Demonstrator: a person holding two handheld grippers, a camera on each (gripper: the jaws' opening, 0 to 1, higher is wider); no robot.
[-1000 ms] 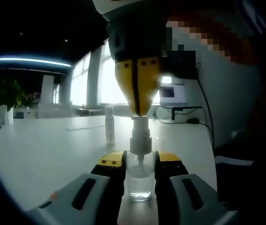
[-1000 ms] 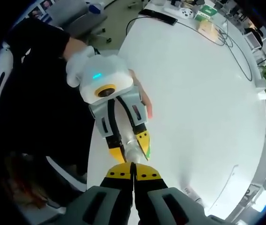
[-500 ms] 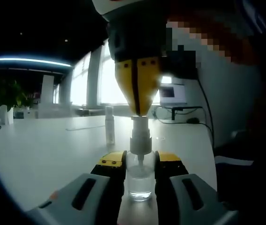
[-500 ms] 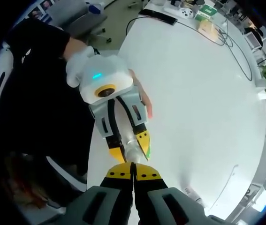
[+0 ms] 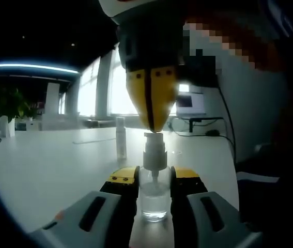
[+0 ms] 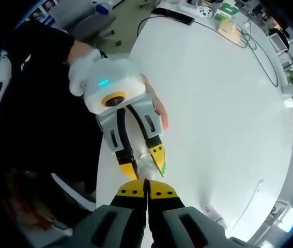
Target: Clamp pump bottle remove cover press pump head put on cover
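In the left gripper view, the left gripper (image 5: 154, 187) is clamping the clear pump bottle (image 5: 154, 199) between its two yellow-tipped jaws, keeping it upright on the white table (image 5: 48, 170) so it is not tipping. Directly above the bottle, the right gripper (image 5: 151, 126), its jaws pressed together, is touching the pump head (image 5: 154, 150), probably to push it down. Behind the bottle, the cover (image 5: 120, 137) is standing, I think, but it is blurred.

In the right gripper view, the right gripper (image 6: 147, 195) is looking down on the bottle (image 6: 145, 166), jaws together, while the left gripper (image 6: 142, 164) is gripping it from both sides.
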